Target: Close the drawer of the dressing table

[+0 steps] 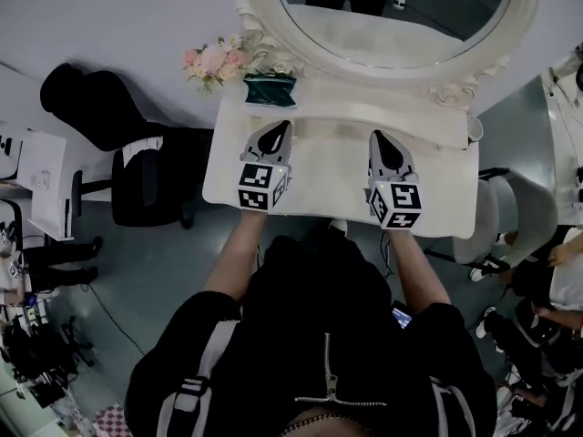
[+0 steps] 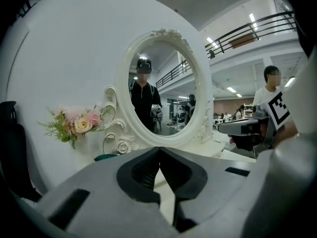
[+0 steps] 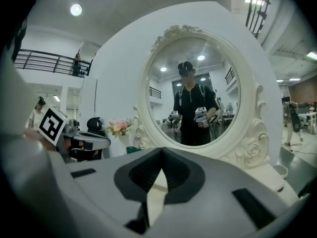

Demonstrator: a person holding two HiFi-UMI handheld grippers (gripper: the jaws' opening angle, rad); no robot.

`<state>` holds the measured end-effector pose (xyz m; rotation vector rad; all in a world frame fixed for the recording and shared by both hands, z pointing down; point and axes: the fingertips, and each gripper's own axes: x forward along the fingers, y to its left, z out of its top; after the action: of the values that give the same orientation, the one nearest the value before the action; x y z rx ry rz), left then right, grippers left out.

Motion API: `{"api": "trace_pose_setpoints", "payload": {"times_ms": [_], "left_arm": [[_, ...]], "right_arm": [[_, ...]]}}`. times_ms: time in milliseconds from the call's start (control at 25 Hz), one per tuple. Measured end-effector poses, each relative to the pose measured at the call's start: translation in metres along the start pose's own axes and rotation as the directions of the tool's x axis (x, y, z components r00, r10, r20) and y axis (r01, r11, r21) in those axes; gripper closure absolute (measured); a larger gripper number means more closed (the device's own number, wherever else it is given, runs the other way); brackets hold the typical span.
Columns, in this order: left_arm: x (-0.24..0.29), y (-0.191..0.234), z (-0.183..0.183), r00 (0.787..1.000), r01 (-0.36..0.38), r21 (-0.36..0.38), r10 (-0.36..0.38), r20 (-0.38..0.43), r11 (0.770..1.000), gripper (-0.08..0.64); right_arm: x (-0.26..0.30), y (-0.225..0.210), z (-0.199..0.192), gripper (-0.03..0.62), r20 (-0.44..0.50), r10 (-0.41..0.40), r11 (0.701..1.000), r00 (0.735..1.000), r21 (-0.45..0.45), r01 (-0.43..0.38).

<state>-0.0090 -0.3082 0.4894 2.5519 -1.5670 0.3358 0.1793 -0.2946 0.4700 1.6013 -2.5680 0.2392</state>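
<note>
The white dressing table (image 1: pixel 337 167) stands against the wall, under its oval mirror (image 1: pixel 392 7). Both grippers hover over the tabletop, side by side, pointing at the mirror. My left gripper (image 1: pixel 278 126) is shut with nothing between its jaws; in the left gripper view its tips (image 2: pixel 159 148) meet in front of the mirror frame (image 2: pixel 124 108). The right gripper (image 1: pixel 380 135) is shut and empty as well, its tips (image 3: pixel 162 149) touching below the mirror (image 3: pixel 193 93). No drawer front shows in any view; the tabletop and the person's body hide that side.
Pink flowers (image 1: pixel 214 62) and a teal holder (image 1: pixel 270 89) sit at the table's back left corner. A black office chair (image 1: pixel 137 176) stands left of the table, a grey chair (image 1: pixel 519 217) to its right. People stand at the far right.
</note>
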Motion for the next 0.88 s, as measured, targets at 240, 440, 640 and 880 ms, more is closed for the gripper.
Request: {"api": "trace_pose_setpoints", "payload": {"times_ms": [240,440,640,880], "left_arm": [[0.019,0.003,0.008,0.999,-0.034,-0.013,0.034,-0.003,0.999,0.554],[0.027,0.013,0.010,0.999,-0.034,-0.015,0.034,-0.008,0.999,0.554],[0.028,0.021,-0.006,0.998,-0.039,-0.031,0.038,-0.041,0.999,0.554],[0.000,0.029,-0.071,0.988,-0.068,-0.096,0.054,-0.143,0.993,0.554]], "right_arm": [[0.027,-0.019,0.005,0.592,-0.012,0.044,0.999,0.999,-0.002,-0.044],[0.038,-0.019,0.007,0.592,-0.018,0.044,0.999,0.999,0.009,-0.044],[0.046,-0.015,-0.002,0.592,-0.048,0.054,0.998,0.997,0.012,-0.054],[0.048,0.009,-0.031,0.592,-0.113,0.080,0.997,0.990,0.024,-0.078]]}}
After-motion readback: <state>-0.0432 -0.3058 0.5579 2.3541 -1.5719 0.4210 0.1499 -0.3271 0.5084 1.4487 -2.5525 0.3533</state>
